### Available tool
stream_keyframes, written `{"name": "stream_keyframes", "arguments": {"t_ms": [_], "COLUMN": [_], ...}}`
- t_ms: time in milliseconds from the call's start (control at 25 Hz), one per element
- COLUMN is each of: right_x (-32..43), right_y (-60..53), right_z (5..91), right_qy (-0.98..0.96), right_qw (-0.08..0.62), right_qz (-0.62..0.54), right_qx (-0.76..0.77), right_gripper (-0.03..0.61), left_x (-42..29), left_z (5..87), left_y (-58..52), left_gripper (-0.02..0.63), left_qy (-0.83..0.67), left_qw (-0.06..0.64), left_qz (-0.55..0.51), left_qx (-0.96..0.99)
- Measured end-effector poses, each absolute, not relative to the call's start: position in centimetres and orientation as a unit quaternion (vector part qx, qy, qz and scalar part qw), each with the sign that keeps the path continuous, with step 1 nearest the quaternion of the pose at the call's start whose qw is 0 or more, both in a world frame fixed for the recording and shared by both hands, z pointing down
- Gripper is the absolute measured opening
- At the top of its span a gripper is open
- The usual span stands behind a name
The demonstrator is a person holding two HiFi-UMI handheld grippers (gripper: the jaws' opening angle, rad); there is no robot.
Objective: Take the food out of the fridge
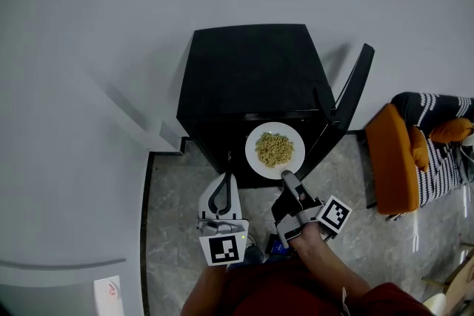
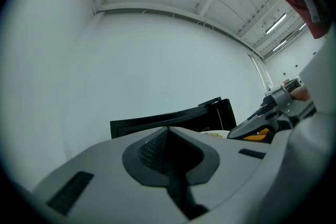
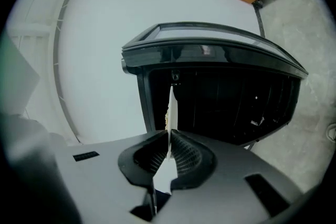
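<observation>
Nearest to you, your left gripper (image 1: 224,180) hangs free above the grey stone floor (image 1: 167,233), just left of the plate. In its own view the two jaws are pressed together with nothing between them. Beside it, your right gripper (image 1: 287,177) is clamped on the near rim of the white plate (image 1: 255,165). The right gripper view shows that rim edge-on, pinched between the ribbed pads (image 3: 184,157) and running straight away from you. The plate sits roughly level and carries a heap of pale yellow noodles (image 1: 275,149) at its middle. From above, it lies at the open front of the small black fridge (image 1: 252,70), partly over the dark opening and partly over the floor. You cannot tell from these views whether its far edge is clear of the cabinet. The fridge door (image 1: 352,92) stands swung wide to your right, and the inside looks dark in the right gripper view. Behind the fridge is a plain white wall (image 1: 111,26). Well off to the right stands an orange chair (image 1: 392,159) with a striped cloth (image 1: 437,137) on it.
</observation>
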State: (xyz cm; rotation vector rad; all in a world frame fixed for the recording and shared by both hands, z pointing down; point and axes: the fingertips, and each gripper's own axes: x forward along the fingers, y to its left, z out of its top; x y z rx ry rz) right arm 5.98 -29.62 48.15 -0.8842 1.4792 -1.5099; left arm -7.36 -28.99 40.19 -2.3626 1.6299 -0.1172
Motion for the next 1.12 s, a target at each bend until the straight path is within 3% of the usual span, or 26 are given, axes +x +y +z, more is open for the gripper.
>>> {"name": "stream_keyframes", "arguments": {"t_ms": [480,720,960,1120], "right_x": [6.6,6.6,6.6,6.6], "right_y": [-27.4,-27.4,-27.2,-27.3], "right_z": [45.5,45.1,44.9,44.9], "right_qy": [0.594,0.607,0.610,0.610], "right_qw": [0.420,0.407,0.408,0.408], "right_qz": [-0.597,-0.589,-0.584,-0.585], "right_qx": [-0.338,-0.345,-0.346,-0.347], "right_gripper": [0.034,0.034,0.034,0.034], "left_x": [-7.3,-6.8,-7.5,-7.3], "left_z": [41.1,41.1,41.4,41.0], "left_y": [-29.0,-29.0,-28.7,-28.6], "left_gripper": [0.014,0.014,0.015,0.015], "left_qy": [0.591,0.574,0.595,0.577], "left_qw": [0.045,0.093,0.044,0.097], "left_qz": [0.022,-0.022,0.023,-0.019], "left_qx": [-0.805,-0.813,-0.802,-0.810]}}
